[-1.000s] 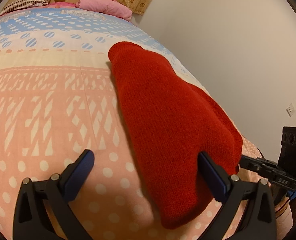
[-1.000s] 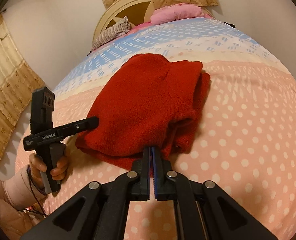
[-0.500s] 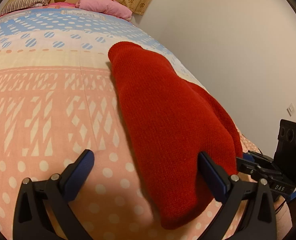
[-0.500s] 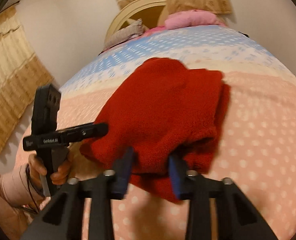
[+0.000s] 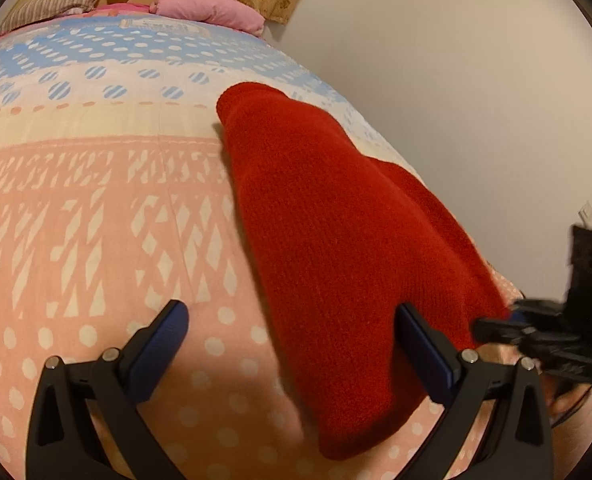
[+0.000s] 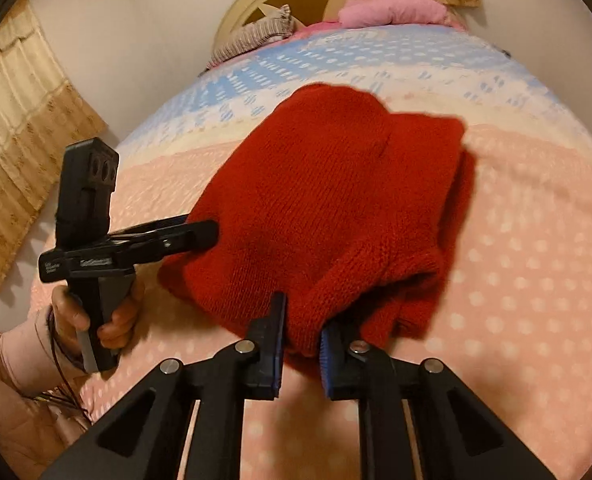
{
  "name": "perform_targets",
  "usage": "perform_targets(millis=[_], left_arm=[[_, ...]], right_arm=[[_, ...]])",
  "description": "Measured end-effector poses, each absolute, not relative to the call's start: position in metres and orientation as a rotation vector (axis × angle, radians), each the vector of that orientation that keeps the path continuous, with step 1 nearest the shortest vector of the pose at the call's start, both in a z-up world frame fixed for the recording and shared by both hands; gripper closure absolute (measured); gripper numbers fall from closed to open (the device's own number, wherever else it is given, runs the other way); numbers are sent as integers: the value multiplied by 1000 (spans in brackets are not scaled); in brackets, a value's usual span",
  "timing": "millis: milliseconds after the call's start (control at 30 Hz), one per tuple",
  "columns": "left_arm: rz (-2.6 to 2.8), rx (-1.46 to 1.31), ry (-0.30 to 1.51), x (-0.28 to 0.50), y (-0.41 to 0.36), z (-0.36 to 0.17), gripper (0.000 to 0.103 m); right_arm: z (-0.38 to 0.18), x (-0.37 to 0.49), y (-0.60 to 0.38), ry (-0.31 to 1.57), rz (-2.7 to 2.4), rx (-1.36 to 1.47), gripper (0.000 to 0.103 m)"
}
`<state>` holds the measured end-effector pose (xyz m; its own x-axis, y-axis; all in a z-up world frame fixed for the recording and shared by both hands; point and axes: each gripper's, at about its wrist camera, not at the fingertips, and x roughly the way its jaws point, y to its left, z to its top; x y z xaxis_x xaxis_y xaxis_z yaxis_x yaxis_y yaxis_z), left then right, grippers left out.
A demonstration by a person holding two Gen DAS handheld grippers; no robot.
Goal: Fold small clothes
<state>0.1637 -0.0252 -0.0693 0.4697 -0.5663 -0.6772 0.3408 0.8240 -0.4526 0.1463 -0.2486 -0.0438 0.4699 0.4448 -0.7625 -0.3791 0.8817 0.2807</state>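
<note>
A red knit garment (image 5: pixel 335 220) lies folded on the bed, seen also in the right wrist view as the red garment (image 6: pixel 327 200). My right gripper (image 6: pixel 301 316) has its jaws closing on a bunched fold of the garment's near edge, and the knit fills the gap between the blue pads. From the left wrist view the right gripper (image 5: pixel 495 326) shows at the garment's right edge. My left gripper (image 5: pixel 292 312) is open wide, one finger over the bedspread and the other over the knit. In the right wrist view the left gripper (image 6: pixel 200 234) has its tips at the garment's left side.
The bedspread (image 5: pixel 96 240) is pink with white dots, then cream and blue bands further off. Pillows (image 5: pixel 208 8) lie at the headboard. A wall (image 5: pixel 455 80) runs along the bed's far side. A hand (image 6: pixel 96 316) and pink sleeve hold the left gripper's handle.
The right gripper's jaws went from shut to apart, moved onto the garment's near edge, and have closed in on a fold of it. The left gripper has stayed put and open.
</note>
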Motion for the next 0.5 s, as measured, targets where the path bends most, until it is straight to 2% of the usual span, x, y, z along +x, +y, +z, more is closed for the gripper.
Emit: perform_targets(millis=[167, 267, 333, 367, 433, 500], left_arm=[[-580, -249, 975, 171, -28, -69, 0], [-567, -153, 959, 165, -36, -74, 0], [-546, -87, 938, 160, -42, -75, 0], [-545, -84, 936, 160, -42, -75, 0], [-558, -125, 947, 164, -33, -73, 0], [-565, -161, 959, 167, -26, -71, 0]], right_arm=[[-11, 132, -258, 974, 486, -1, 90], [-47, 139, -257, 1091, 444, -75, 90], [-67, 142, -262, 1094, 431, -54, 85], [-67, 143, -267, 1065, 427, -16, 81], [-67, 141, -279, 1024, 390, 45, 44], [-65, 132, -293, 999, 368, 85, 40]])
